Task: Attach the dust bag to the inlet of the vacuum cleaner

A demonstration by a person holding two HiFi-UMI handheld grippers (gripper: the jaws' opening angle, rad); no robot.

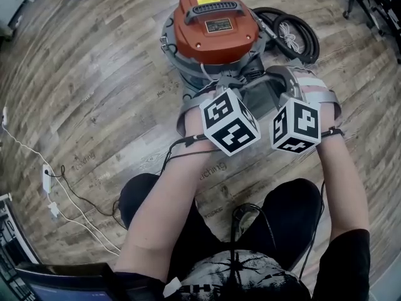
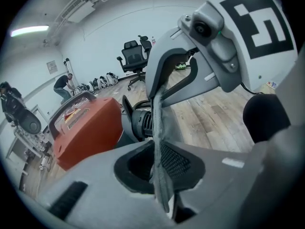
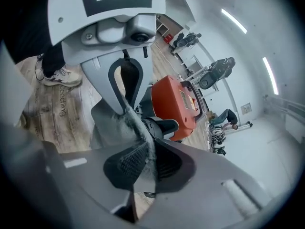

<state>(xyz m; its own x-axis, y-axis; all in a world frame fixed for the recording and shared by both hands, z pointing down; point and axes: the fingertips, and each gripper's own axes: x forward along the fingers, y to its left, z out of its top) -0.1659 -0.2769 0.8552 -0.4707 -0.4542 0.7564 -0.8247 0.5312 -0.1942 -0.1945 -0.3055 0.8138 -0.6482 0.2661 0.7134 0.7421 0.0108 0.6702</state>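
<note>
Item under inspection: one dust bag (image 2: 160,142), a thin, pale grey, felt-like fabric piece with a fuzzy, slightly frayed edge, seen edge-on in both gripper views. It is held off the floor between the two tools, directly in front of the black, round, ribbed inlet (image 2: 141,124) on the near side of the single vacuum cleaner (image 1: 216,27). That machine has an orange lid with a black handle over a grey drum and stands upright on the wood-plank floor (image 1: 100,86). Whether the bag touches the inlet cannot be confirmed, since the marker cubes cover that spot in the head view. Two grippers are in use. The left gripper (image 2: 157,168) has its jaws drawn almost together, pinching one stretch of the bag's edge between the pads. The right gripper (image 3: 150,161) is in the same condition, jaws nearly closed on the fabric, with the bag rising out of the grip toward the other tool. Each tool appears in the other's view, clamped on the same fabric strip, so the bag hangs taut between them. Further count: one coiled black hose (image 1: 291,33) just beside the drum, one white cable (image 1: 56,187) trailing on the floor, and two people (image 2: 64,84) far back in the room.
</note>
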